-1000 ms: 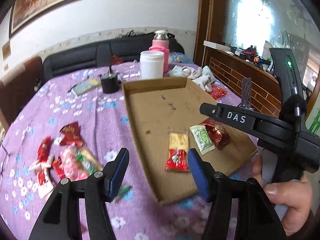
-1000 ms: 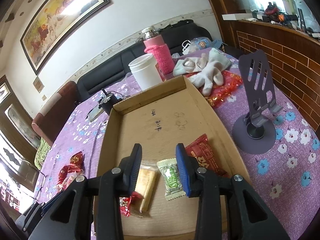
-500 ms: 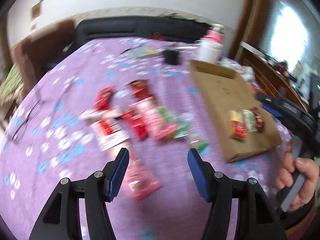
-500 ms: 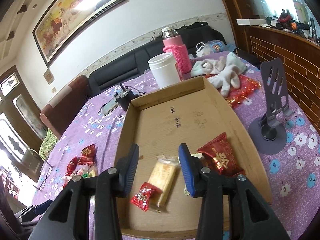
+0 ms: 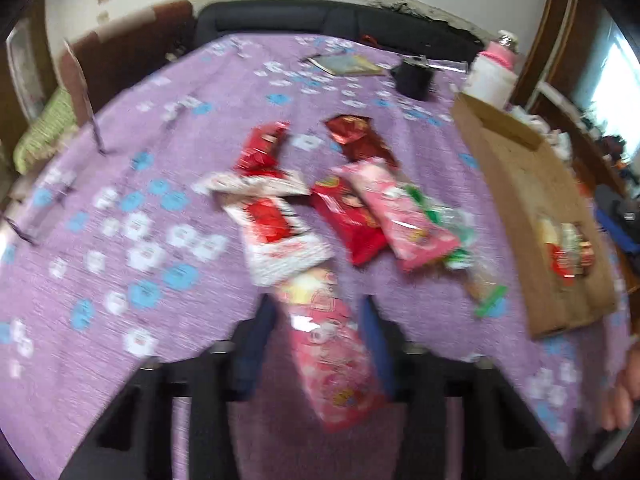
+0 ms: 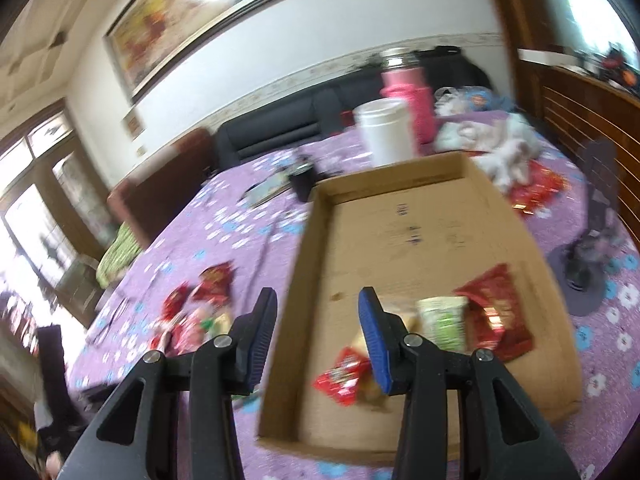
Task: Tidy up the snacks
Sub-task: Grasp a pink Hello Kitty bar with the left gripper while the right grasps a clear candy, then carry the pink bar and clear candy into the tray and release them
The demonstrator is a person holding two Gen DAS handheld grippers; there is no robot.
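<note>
In the left wrist view a pile of snack packets (image 5: 320, 208) lies on the purple flowered tablecloth (image 5: 120, 240). My left gripper (image 5: 318, 344) is open, its blue pads either side of a pink snack packet (image 5: 328, 348) at the pile's near end. The cardboard tray (image 5: 520, 184) lies to the right and holds a few snacks (image 5: 568, 248). In the right wrist view my right gripper (image 6: 318, 336) is open and empty, raised over the tray's near left wall (image 6: 296, 320). A red packet (image 6: 496, 312), a green packet (image 6: 444, 320) and a small red one (image 6: 344, 376) lie in the tray.
A white jar (image 6: 386, 132) and pink bottle (image 6: 408, 92) stand behind the tray. White cloths (image 6: 504, 148) and a grey phone stand (image 6: 588, 256) are to its right. A black cup (image 5: 414, 76) and a booklet (image 5: 346, 65) lie far back. A dark sofa borders the table.
My left gripper swung left from the tray to the snack pile and now straddles the pink packet. My right gripper drew back left and opened wider, off the tray's snacks.
</note>
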